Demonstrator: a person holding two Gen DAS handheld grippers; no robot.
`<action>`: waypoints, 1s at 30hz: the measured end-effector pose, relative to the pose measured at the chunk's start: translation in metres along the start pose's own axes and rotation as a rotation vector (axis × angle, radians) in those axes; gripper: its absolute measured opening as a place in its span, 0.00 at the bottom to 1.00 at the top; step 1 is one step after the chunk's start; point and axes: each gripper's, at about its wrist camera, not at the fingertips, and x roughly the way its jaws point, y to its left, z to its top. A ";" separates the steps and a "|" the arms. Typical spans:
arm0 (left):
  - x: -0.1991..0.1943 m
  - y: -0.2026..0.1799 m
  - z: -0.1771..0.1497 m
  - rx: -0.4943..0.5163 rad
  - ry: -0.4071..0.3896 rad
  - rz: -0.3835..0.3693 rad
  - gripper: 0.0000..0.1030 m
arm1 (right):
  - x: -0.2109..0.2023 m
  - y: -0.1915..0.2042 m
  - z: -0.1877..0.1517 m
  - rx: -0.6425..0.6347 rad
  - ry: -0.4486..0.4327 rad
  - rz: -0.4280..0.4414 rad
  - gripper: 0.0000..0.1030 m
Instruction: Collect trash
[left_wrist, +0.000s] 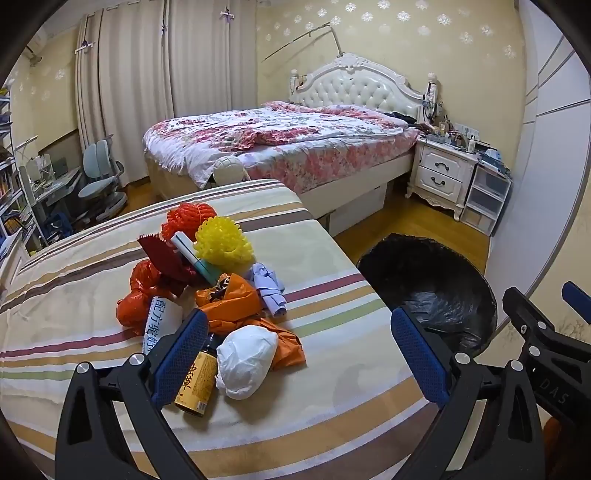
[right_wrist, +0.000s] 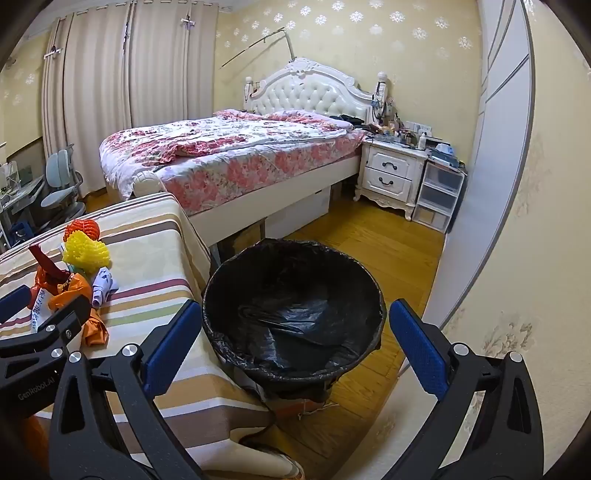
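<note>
Left claw (left_wrist: 299, 354), wide and empty, hangs nearest the trash pile (left_wrist: 207, 295); bin (right_wrist: 291, 314) lies right, under the wide right claw (right_wrist: 291, 347)

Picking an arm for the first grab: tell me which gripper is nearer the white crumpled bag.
Left. The left gripper hangs open right over the white crumpled bag; the right gripper hangs open over the black-lined bin.

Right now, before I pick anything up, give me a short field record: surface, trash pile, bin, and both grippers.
surface: striped cloth-covered table
trash pile: white wad, dark bottle with yellow label, orange plastic bag, yellow foam net, clustered together on the table
bin: black-lined trash bin on the floor beside the table, holding only its liner
left gripper: open, empty, above the pile
right gripper: open, empty, above the bin
</note>
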 end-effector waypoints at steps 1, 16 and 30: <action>0.000 0.000 0.000 0.000 0.000 0.001 0.94 | 0.000 0.000 0.000 -0.003 -0.005 -0.002 0.96; -0.002 0.001 -0.001 -0.005 -0.004 -0.006 0.94 | 0.000 -0.003 0.002 0.000 -0.001 -0.003 0.96; -0.002 0.003 -0.005 -0.008 0.003 -0.005 0.94 | -0.001 -0.005 0.001 0.004 0.001 -0.006 0.96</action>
